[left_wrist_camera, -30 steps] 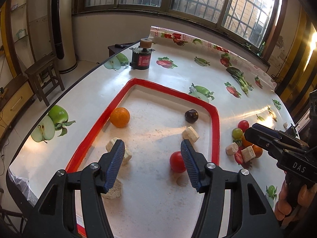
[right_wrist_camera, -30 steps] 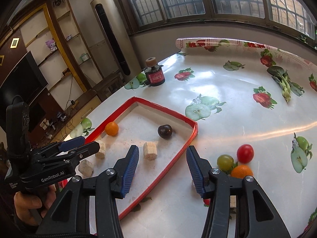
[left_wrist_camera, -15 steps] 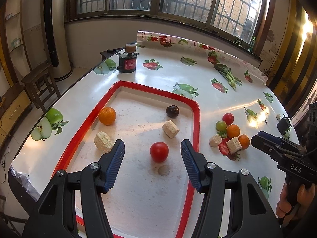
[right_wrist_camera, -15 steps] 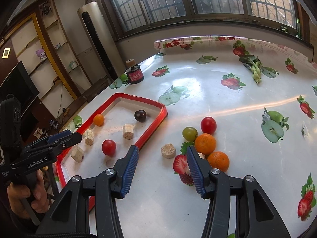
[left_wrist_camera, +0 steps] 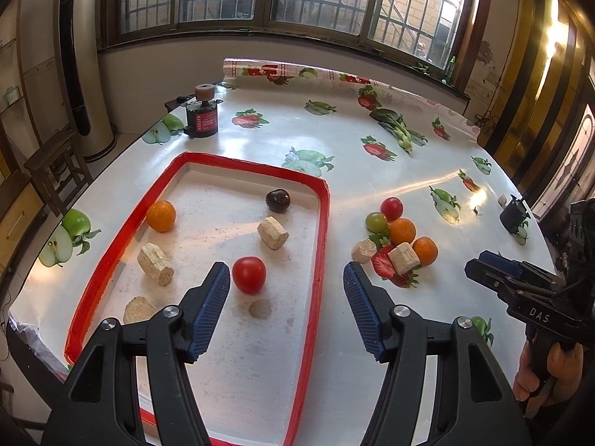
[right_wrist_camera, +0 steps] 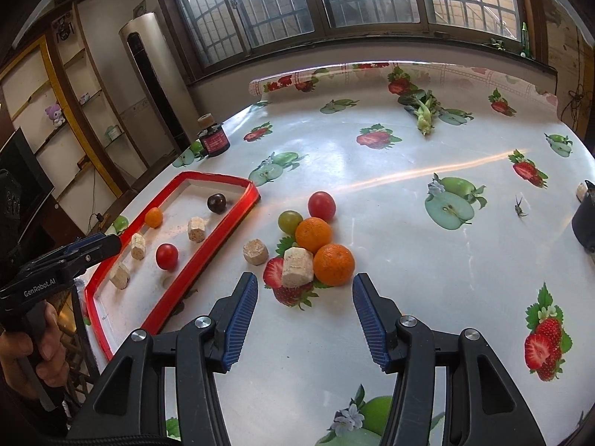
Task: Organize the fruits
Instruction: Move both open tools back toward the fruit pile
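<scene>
Oranges (right_wrist_camera: 323, 249) just beyond right tongs (right_wrist_camera: 305, 321)

Both grippers: black plastic frames, blue ribbed pads (left_wrist_camera: 208, 308), silver screws; white "DAS"/"GenRobot.AI" markings; bare-skinned hands.

I see a glossy printed plastic tablecloth (right_wrist_camera: 390, 193), a matt, dusty white tray (left_wrist_camera: 227, 353) with a shiny red rim, rough crumbly wood blocks (left_wrist_camera: 273, 233), smooth shiny tomatoes (left_wrist_camera: 249, 274), pebbled oranges (right_wrist_camera: 333, 264), ribbed blue rubbery pads (right_wrist_camera: 241, 321) on my matt black plastic grippers
</scene>
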Motion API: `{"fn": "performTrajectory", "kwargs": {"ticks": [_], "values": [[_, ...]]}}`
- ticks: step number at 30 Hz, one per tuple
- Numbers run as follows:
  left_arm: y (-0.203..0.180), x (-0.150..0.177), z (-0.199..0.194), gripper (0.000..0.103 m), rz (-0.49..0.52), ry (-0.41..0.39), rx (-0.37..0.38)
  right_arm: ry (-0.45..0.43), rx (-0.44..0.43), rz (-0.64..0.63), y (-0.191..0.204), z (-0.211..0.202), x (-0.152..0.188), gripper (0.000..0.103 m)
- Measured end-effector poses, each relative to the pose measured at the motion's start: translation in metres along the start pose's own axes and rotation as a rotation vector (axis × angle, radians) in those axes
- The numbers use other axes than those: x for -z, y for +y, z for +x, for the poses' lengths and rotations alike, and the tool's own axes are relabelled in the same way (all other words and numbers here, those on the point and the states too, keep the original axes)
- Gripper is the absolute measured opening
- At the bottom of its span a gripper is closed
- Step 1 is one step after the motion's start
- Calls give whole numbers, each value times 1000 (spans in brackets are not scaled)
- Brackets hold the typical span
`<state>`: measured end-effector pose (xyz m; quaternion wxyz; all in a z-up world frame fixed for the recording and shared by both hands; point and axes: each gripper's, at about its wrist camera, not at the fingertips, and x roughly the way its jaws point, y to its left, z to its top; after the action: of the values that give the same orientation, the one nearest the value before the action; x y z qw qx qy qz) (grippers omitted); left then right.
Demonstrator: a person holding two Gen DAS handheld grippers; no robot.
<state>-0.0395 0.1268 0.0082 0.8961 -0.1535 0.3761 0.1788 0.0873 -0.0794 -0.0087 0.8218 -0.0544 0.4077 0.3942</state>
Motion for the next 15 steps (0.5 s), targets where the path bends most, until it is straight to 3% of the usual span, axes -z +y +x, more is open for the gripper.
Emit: {"fn": "performTrajectory", "kwargs": {"ticks": [15], "values": [[-45,10,24,63,78,67,53,9,35,36,-27,-1,12,55]]}}
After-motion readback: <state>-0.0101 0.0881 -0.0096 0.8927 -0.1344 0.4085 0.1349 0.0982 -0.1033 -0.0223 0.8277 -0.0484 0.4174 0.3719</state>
